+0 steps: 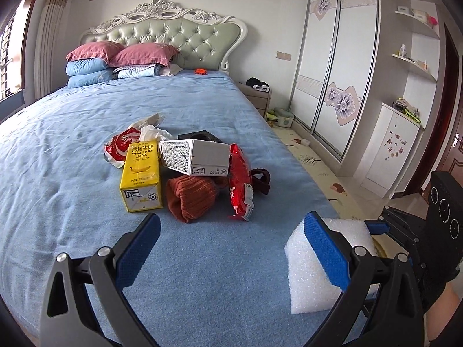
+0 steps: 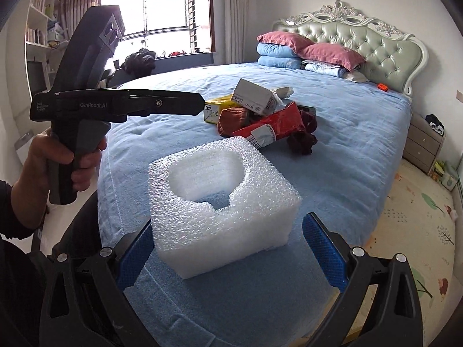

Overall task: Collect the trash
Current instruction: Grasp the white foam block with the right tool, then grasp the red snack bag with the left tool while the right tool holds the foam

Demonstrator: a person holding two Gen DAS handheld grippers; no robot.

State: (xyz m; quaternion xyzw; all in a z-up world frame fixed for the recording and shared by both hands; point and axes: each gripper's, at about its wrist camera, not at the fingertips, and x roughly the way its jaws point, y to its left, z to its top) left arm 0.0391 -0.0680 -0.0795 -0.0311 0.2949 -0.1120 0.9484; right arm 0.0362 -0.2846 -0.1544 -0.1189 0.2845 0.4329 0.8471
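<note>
Found the white foam block (image 2: 225, 202) sitting flat on the blue bedspread (image 2: 347, 144) near the bed's foot edge, hollow side up. Saw the right gripper (image 2: 228, 225) spread wide around that block, with the left pad touching or just beside the block's left face and the right pad clearly apart from its right face; not clamped on it, nothing lifted. Saw the left gripper (image 1: 231, 219) also spread wide, to the left of the foam block (image 1: 312, 263), holding nothing, with only bare bedspread between its pads and its right finger overlapping the block's near corner in the left wrist view. Noted, in the right wrist view, a hand (image 2: 58, 156) wrapped around the left gripper's handle, up and to the left of the block. Counted the remaining trash in one heap beyond the foam block, toward the headboard (image 1: 167, 34): a yellow milk carton (image 1: 141, 179), a white cardboard box (image 1: 196, 156) tilted on top, a red packet (image 1: 240, 185) lying nearest the block, crumpled white tissue (image 1: 150, 133) and a red-and-white bag (image 1: 121, 144) at the far side. Saw a rust-coloured knitted cloth (image 1: 191, 196) and a dark red cloth (image 1: 262, 179) mixed into that same heap, well apart from the block.
</note>
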